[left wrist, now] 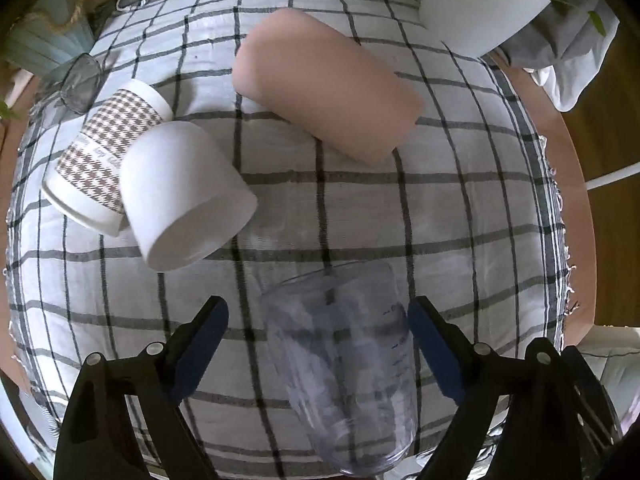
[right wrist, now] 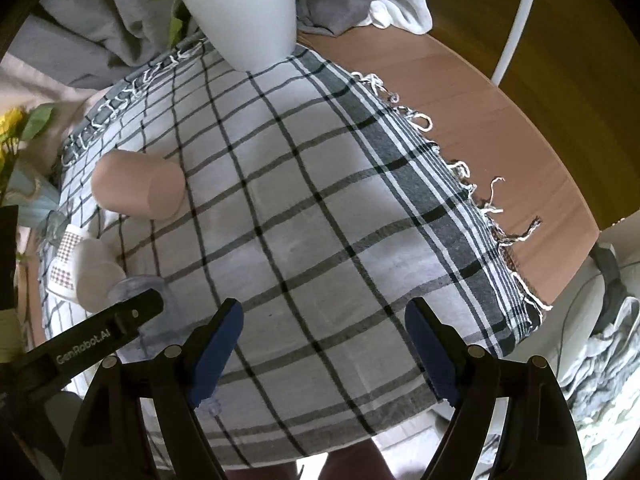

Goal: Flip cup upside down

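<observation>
A clear plastic cup with printed measure marks lies between the jaws of my left gripper, nearer the right pad; the jaws stand wide open and the left pad is apart from it. Whether the right pad touches the cup I cannot tell. A white cup, a houndstooth paper cup and a pink cup stand upside down on the checked cloth. My right gripper is open and empty over the cloth. The left gripper's arm shows at left, with the clear cup partly hidden behind it.
A white plant pot stands at the cloth's far right corner; it also shows in the right wrist view. A glass sits at far left. Bare wooden tabletop lies right of the cloth's fringe. Yellow flowers stand at left.
</observation>
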